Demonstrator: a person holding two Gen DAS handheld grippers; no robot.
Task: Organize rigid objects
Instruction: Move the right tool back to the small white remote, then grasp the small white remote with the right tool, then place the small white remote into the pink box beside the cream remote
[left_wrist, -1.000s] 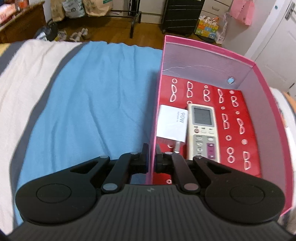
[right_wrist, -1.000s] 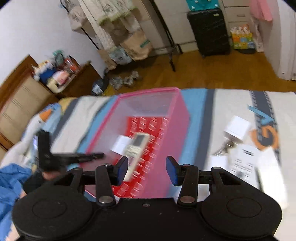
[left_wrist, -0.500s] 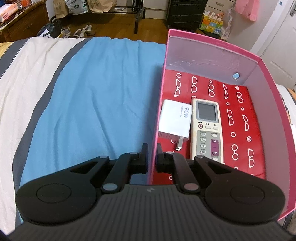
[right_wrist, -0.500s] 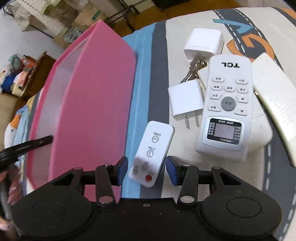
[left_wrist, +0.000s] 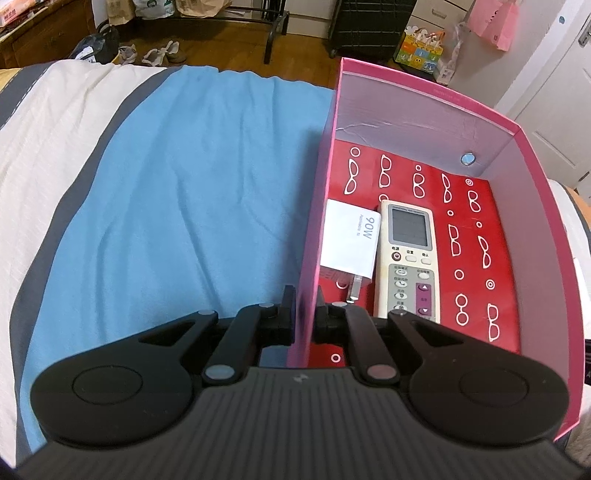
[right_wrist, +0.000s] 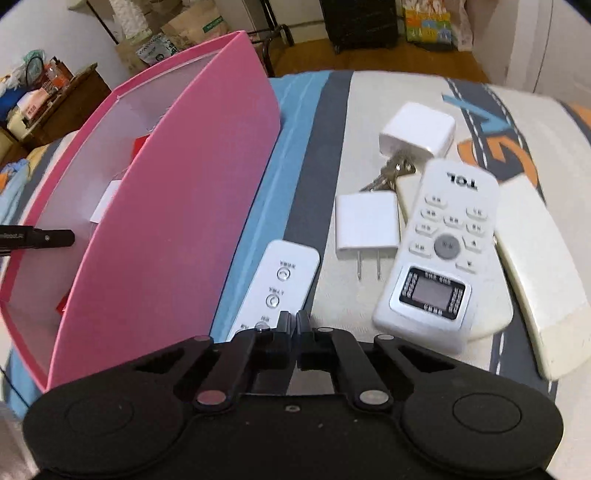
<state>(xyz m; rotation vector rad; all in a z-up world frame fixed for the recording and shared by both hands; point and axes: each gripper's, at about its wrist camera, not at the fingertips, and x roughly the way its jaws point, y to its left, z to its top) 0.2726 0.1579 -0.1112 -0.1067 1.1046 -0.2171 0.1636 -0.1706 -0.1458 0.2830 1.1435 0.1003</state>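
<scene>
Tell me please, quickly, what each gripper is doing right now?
Left gripper: shut on the side wall of the pink cardboard box.
Right gripper: shut over the slim white two-button remote; whether it grips it cannot be told.

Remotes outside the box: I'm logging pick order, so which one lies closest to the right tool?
The slim small remote beside the pink box, right at the right tool; the TCL remote lies farther right.

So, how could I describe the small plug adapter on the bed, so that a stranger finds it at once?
Start at the pink box; right of it white items lie on the bed. The small plug adapter lies between the slim remote and the TCL remote. It alone shows two bare prongs.
</scene>
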